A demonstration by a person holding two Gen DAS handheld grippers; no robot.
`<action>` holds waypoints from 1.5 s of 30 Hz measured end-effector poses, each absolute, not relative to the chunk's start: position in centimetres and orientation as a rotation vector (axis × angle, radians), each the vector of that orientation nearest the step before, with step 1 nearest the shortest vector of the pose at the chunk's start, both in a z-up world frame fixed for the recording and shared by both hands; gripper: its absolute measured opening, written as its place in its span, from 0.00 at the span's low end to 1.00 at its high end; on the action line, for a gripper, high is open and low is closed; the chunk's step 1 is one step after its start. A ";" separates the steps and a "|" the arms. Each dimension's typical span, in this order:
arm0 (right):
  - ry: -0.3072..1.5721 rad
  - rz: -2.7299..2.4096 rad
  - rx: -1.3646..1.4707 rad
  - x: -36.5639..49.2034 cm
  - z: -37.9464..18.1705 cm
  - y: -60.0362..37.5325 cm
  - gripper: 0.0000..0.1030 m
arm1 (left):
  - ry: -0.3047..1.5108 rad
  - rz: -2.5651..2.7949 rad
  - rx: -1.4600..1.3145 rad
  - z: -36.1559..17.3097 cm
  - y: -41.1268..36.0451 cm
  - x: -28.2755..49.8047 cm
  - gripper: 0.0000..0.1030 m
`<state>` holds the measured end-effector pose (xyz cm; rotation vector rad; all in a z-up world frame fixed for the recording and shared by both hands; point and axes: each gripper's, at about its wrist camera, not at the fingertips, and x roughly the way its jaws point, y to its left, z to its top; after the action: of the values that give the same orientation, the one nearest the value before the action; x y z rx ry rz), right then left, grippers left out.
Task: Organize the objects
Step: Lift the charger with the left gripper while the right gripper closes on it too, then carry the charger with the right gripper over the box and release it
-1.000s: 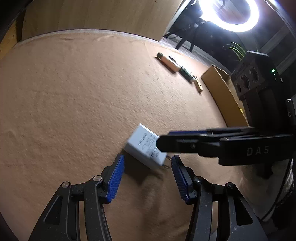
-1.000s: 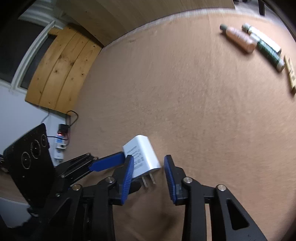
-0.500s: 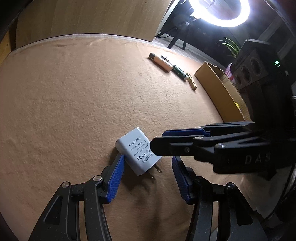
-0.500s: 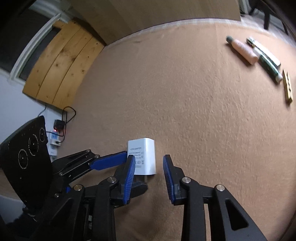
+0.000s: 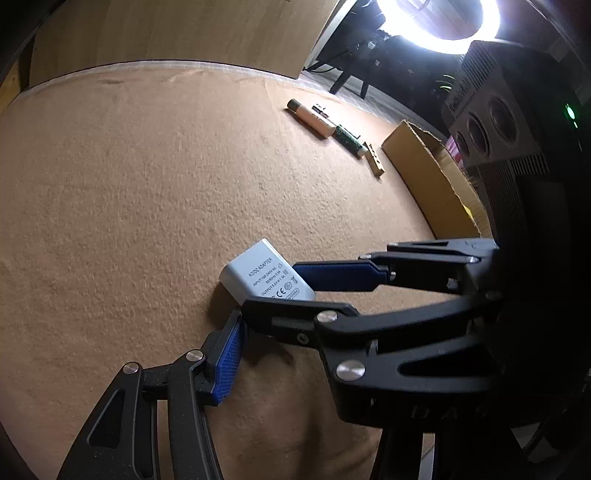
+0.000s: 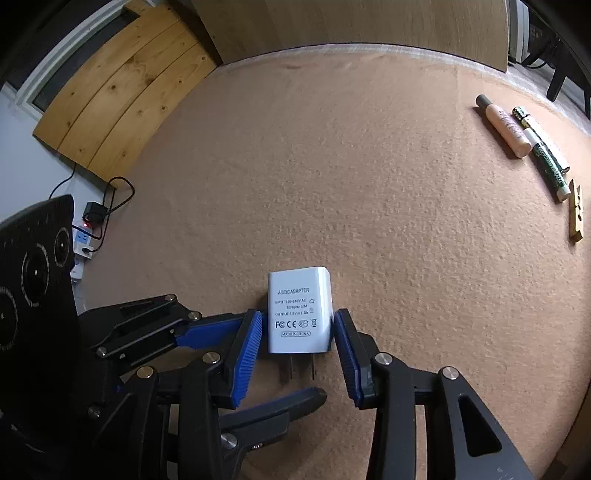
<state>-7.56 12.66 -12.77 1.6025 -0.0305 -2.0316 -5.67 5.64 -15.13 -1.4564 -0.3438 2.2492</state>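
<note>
On a tan, felt-like surface [image 6: 369, 192], backed by pale wood panels and a dim room with a ring light [image 5: 436, 33] glaring at the far edge, a white AC/DC adapter [image 6: 300, 312] lies flat, label up. Its long axis runs along the right claw's [image 6: 297, 349] line of sight, the rounded end pointing away and the two metal prongs pointing back toward that claw's camera. The right claw is spread, its blue pads bracketing the adapter's sides, seemingly just touching or barely apart; the view does not settle which. The left claw [image 5: 291, 332] reaches in from the side, released, one blue finger beside the adapter's near corner; its other finger is hidden behind the right claw. Well away near the far edge lie a pink tube [image 6: 504, 129], a green-labelled tube [image 6: 546, 162], a battery [image 6: 522, 114] and a wooden clothespin [image 6: 575, 214], near a cardboard box [image 5: 432, 177].
</note>
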 end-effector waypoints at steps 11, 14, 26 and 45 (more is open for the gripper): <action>-0.095 -2.185 1.519 -6.8 -9.8 16.7 0.33 | -0.310 2.235 -1.390 -13.0 8.8 -6.5 0.54; -0.119 -2.241 1.492 -6.7 -8.5 18.7 0.33 | -0.281 2.223 -1.350 -11.8 10.6 -7.0 0.54; -0.230 -2.495 1.403 -6.6 -4.1 28.5 0.32 | -0.161 2.111 -1.203 -7.7 20.3 -9.3 0.54; -0.313 -2.746 1.348 -9.3 -2.4 41.3 0.32 | -0.058 2.012 -1.096 -5.2 34.9 -14.5 0.51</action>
<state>-9.32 41.29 -2.45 1.3483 -0.3129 -2.7457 -14.45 34.91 -5.20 -1.0964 -0.0576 2.0122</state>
